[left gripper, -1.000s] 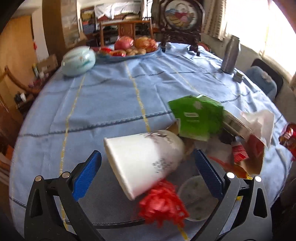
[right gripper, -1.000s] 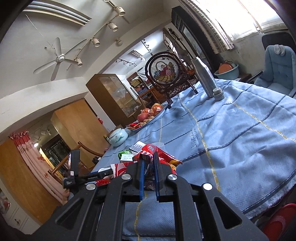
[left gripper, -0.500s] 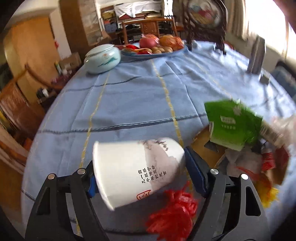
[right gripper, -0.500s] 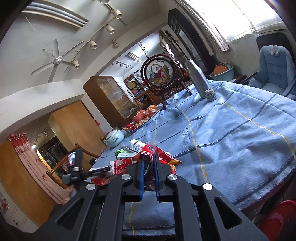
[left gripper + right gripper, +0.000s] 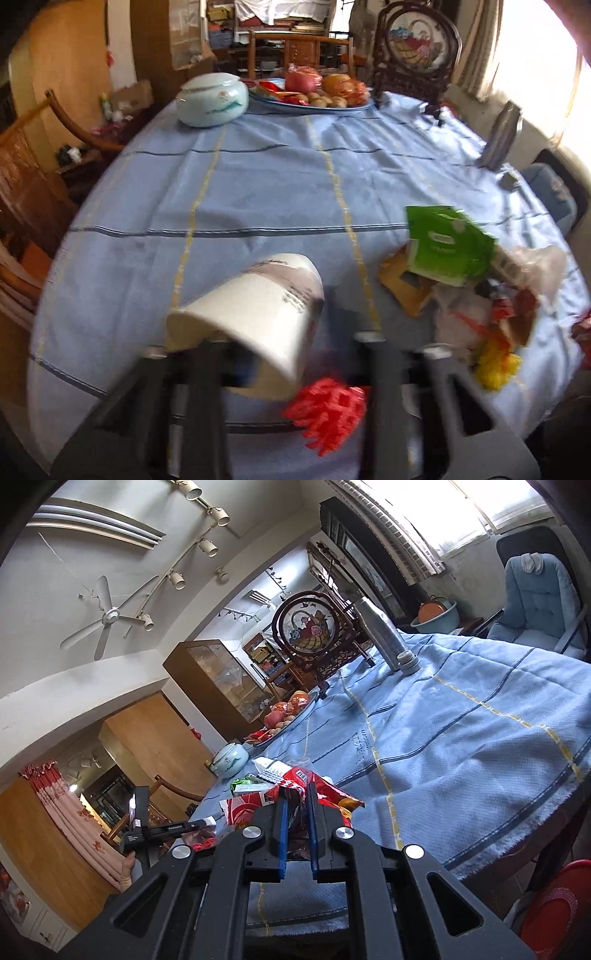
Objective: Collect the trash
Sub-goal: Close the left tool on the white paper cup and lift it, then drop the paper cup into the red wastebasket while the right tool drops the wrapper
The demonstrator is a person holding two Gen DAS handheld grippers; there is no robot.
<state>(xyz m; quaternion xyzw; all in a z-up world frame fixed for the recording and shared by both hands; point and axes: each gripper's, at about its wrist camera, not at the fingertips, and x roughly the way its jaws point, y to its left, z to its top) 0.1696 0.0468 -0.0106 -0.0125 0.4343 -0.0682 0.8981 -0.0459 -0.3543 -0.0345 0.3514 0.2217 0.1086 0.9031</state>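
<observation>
Blue checked cloth covers the round tabletop (image 5: pixel 258 192), and the paper cup (image 5: pixel 255 325) is taken as the landmark. Well behind it to the left a pale lidded jar (image 5: pixel 211 99) is seen, and behind it to the right a fruit plate (image 5: pixel 314 96). The cup itself is tipped, rim toward the camera, and is pinched across its body by the left claw (image 5: pixel 288 365) — the fingers are blurred, so the exact contact cannot be read. A red frilly scrap (image 5: pixel 325 410) lies just below the cup's right side. Further right of the cup a loose heap of trash is gathered: a green packet (image 5: pixel 448 243) on brown card, crumpled white plastic and a yellow scrap (image 5: pixel 496 363).

In the right wrist view, the right claw (image 5: pixel 295 827) is pressed nearly together on a red snack wrapper (image 5: pixel 314 786), at the near edge of the tabletop.

Risk is judged to lie mainly with the cup — thin paper walls may be crushed or squeezed out of the grip if pressure is uneven, and the blur suggests quick motion. The wrapper, held by little material, could also slip free.
</observation>
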